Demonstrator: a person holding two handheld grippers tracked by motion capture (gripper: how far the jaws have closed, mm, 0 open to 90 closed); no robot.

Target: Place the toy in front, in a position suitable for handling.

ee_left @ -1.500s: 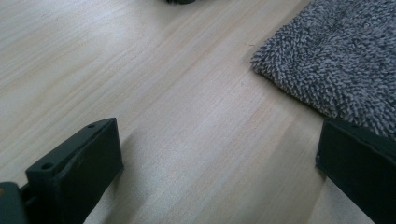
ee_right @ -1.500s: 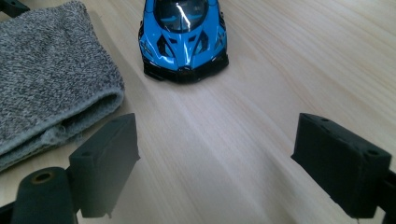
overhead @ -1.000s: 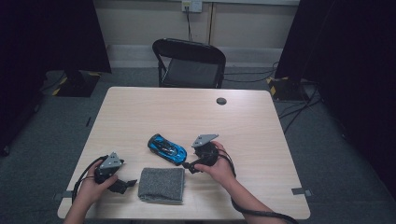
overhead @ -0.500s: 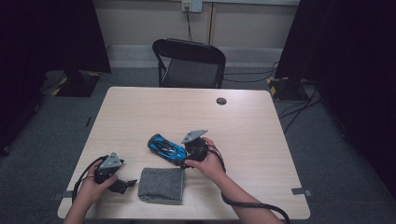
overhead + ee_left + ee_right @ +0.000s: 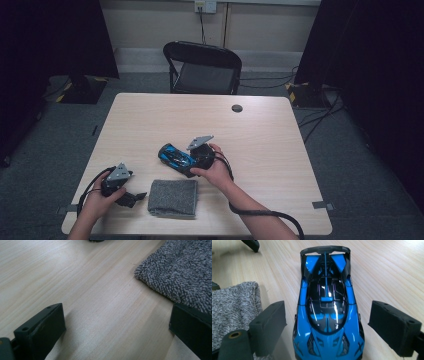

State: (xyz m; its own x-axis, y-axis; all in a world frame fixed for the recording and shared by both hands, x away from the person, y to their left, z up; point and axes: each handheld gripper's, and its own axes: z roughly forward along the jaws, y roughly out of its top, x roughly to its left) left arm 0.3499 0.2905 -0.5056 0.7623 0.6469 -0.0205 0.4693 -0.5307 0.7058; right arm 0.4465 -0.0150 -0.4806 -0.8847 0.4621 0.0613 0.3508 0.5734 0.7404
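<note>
We work at a table point(image 5: 260, 130) with a chair point(image 5: 204, 67) beyond its far edge at 12 o'clock. On the near part of the table lies a grey cloth point(image 5: 172, 197), flat, just beside the car at its 6 o'clock. The car point(image 5: 176, 157) sits near the table's middle, slightly toward us, on its wheels. In the high view its long axis runs from 10 o'clock to 4 o'clock. In the right gripper view the car point(image 5: 327, 307) has its wing at 12 o'clock and its nose toward the camera, so the nose points at our right gripper point(image 5: 192, 162).

Our right gripper point(image 5: 337, 327) has its jaws spread, one on each side of the car's nose, with a gap on both sides; neither pad touches the body. The cloth point(image 5: 233, 310) lies close at 9 o'clock of the left pad.

Our left gripper point(image 5: 131, 199) rests low at the table's near left, jaws spread over bare wood, the cloth point(image 5: 182, 272) at 2 o'clock of them.

A small dark disc point(image 5: 237, 108) lies far off toward 1 o'clock of the car.
</note>
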